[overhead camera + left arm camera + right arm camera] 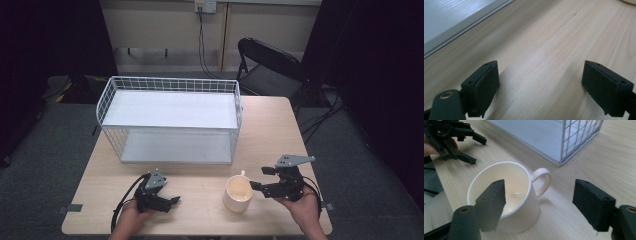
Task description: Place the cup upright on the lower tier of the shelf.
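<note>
Right gripper (256,186) is seen near the front right corner of the desk (270,125), its jaws spread wide and nothing held between them; in the right gripper view one jaw stands before the cup's wall and the other well to the handle side, with no contact made. A cream mug (238,193) is found upright near the front edge of the desk, just beside this gripper, its handle (542,180) turned toward the white wire rack (170,120) that occupies the back left part of the desk. The left gripper (172,201) is held low near the front left of the desk, also opened wide and empty, with bare wood seen between its pads (486,87). The step in hand is judged to be the approach to the mug, before any grasp. For the next move, the jaws would need to be brought around the rim or the handle and closed squarely, since a wall gripped off centre could tip the cup. Whether the mug holds liquid cannot be told: a pale glossy patch is seen at its bottom. Only a sliver of the mug is caught at the top corner of the left gripper view, and the rack's lower shelf is cut off there.
</note>
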Demonstrator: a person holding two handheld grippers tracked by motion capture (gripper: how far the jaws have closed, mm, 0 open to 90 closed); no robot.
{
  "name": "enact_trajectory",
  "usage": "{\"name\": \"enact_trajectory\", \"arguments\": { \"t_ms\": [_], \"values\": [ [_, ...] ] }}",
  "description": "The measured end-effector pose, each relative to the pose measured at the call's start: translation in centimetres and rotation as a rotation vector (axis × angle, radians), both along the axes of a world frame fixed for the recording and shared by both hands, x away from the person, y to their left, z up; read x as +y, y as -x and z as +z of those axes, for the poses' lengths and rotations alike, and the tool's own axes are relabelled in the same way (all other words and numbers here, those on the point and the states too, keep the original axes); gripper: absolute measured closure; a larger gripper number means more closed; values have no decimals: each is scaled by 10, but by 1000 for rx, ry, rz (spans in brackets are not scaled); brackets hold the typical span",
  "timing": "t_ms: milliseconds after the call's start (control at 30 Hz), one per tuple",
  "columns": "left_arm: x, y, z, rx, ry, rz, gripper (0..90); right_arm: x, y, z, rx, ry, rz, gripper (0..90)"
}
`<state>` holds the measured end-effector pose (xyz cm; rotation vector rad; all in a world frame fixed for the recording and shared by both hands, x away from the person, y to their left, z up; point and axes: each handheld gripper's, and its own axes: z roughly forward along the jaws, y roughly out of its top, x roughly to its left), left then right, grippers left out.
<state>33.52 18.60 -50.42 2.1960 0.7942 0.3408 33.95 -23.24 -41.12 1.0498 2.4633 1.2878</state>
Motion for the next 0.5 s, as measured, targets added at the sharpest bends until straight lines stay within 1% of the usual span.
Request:
{"name": "enact_trajectory", "arguments": {
  "t_ms": [233, 433, 467, 500],
  "values": [
    [0, 0, 0, 0, 0, 0, 141, 7, 1, -6, 14, -6, 13, 294],
    [0, 0, 0, 0, 0, 0, 141, 14, 3, -12, 25, 6, 27, 346],
    [0, 0, 0, 0, 1, 1, 141, 16, 3, -14, 27, 7, 28, 376],
    [0, 0, 0, 0, 1, 1, 141, 16, 3, -14, 27, 7, 28, 376]
  ]
}}
